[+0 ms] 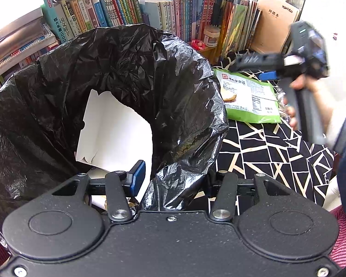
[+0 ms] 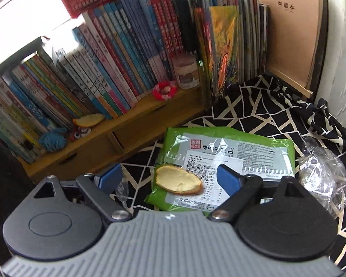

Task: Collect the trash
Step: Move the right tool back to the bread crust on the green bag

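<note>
While the black bin liner (image 1: 117, 73) is gripped at its rim by the left gripper (image 1: 173, 180), its mouth is kept open. The right gripper (image 2: 170, 177), jaws released and empty, is seen over the peel (image 2: 177, 181) on the green packet (image 2: 237, 147), centre frame. Clear patterned cloth (image 2: 253, 108) is noted beyond; crumpled cellophane (image 2: 323, 175) crowds the right.

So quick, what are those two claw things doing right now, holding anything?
Left gripper: closed on the rim of the black trash bag, holding it open.
Right gripper: open, empty, above the peel on the green packet.
</note>
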A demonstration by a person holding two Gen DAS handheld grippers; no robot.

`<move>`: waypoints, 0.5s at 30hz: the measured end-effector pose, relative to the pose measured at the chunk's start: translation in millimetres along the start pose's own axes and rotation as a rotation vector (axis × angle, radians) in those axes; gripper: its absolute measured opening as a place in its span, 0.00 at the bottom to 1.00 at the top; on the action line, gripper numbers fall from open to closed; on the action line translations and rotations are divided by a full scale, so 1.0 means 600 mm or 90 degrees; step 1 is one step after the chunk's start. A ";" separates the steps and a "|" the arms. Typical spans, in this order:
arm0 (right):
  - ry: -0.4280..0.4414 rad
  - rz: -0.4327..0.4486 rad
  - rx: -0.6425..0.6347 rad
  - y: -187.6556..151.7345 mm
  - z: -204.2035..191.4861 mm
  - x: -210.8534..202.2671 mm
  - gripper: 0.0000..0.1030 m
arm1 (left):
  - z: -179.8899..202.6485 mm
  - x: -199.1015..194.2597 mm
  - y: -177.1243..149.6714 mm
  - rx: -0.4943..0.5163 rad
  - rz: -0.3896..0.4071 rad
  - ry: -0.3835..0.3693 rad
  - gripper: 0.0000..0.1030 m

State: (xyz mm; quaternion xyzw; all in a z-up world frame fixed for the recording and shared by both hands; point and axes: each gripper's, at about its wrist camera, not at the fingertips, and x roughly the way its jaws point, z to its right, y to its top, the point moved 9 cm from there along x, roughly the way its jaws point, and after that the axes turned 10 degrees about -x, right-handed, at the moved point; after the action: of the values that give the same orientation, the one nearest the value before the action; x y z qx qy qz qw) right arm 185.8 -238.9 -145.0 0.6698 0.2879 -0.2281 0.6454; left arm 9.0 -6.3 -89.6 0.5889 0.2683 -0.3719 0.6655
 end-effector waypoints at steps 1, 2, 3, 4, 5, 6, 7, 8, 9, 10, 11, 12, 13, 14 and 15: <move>-0.015 -0.010 -0.028 -0.009 -0.004 0.019 0.91 | 0.000 0.000 0.000 0.000 0.000 0.000 0.46; -0.026 -0.021 -0.044 -0.017 -0.005 0.035 0.91 | 0.000 0.000 0.000 0.000 0.000 0.000 0.46; -0.032 -0.032 -0.051 -0.022 -0.004 0.050 0.91 | 0.000 0.000 0.000 0.000 0.000 0.000 0.46; -0.036 -0.049 -0.053 -0.029 -0.005 0.071 0.91 | 0.000 0.000 0.000 0.000 0.000 0.000 0.46; -0.038 -0.058 -0.053 -0.034 -0.006 0.086 0.91 | 0.000 0.000 0.000 -0.001 0.000 0.000 0.46; -0.040 -0.063 -0.056 -0.038 -0.008 0.098 0.91 | 0.000 0.000 0.000 0.000 0.000 -0.001 0.46; -0.045 -0.070 -0.062 -0.043 -0.010 0.111 0.91 | 0.000 0.000 0.000 -0.001 -0.001 -0.001 0.46; -0.050 -0.075 -0.071 -0.047 -0.014 0.122 0.91 | 0.000 0.001 0.000 -0.001 -0.001 -0.001 0.46; -0.054 -0.081 -0.078 -0.049 -0.018 0.133 0.91 | 0.001 0.001 -0.001 -0.001 -0.002 -0.001 0.46; -0.057 -0.089 -0.082 -0.050 -0.022 0.145 0.91 | 0.000 0.002 -0.001 -0.002 -0.003 0.000 0.46; -0.060 -0.095 -0.086 -0.051 -0.026 0.154 0.91 | 0.000 0.002 -0.001 -0.002 -0.004 0.000 0.46; -0.063 -0.101 -0.090 -0.052 -0.029 0.163 0.91 | 0.000 0.003 -0.001 -0.002 -0.005 0.000 0.46; -0.068 -0.107 -0.093 -0.052 -0.032 0.173 0.91 | 0.000 0.003 -0.001 -0.003 -0.005 -0.001 0.46; -0.072 -0.111 -0.094 -0.053 -0.034 0.182 0.91 | 0.000 0.003 0.000 -0.002 -0.005 0.000 0.46; -0.072 -0.116 -0.093 -0.055 -0.036 0.188 0.90 | 0.000 0.004 -0.001 -0.003 -0.005 0.000 0.47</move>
State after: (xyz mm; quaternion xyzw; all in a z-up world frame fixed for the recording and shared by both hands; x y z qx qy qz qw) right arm 244.4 -207.3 -244.0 0.5784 0.3265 -0.3014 0.6841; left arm 10.0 -6.6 -91.5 0.5864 0.2713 -0.3743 0.6652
